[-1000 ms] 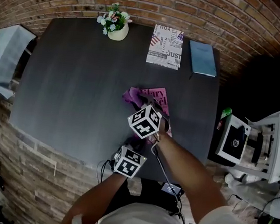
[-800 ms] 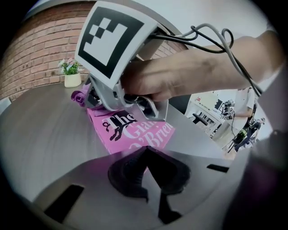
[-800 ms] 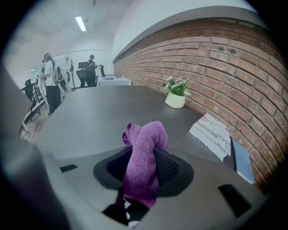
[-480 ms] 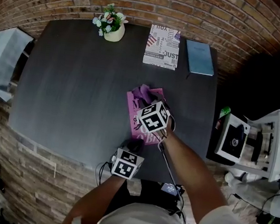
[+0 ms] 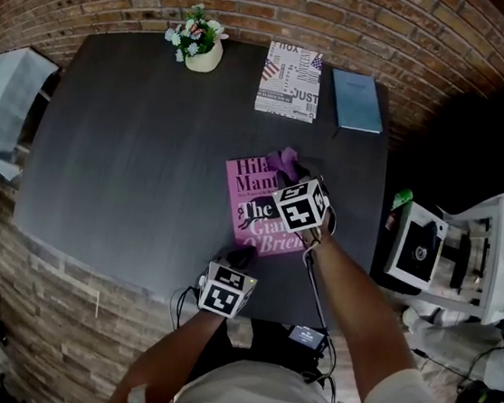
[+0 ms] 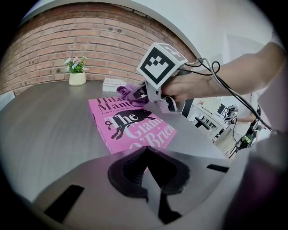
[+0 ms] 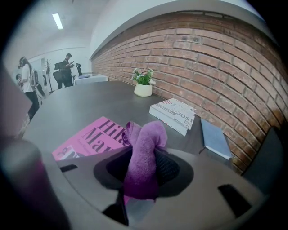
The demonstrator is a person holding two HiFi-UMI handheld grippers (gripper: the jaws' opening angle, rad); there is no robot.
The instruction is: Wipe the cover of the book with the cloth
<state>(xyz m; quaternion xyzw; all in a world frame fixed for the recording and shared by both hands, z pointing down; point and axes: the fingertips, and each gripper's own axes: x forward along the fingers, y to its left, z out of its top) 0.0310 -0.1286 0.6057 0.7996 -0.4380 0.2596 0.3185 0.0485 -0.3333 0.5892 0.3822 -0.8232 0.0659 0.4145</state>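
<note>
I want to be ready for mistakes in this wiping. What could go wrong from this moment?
1. The left gripper is shut near the book's near edge and seems not to press on it, so the book may slide on the table under the cloth.
2. Only a small bunch of cloth sticks out of the right gripper, so its hard jaws may scrape the cover.
</note>
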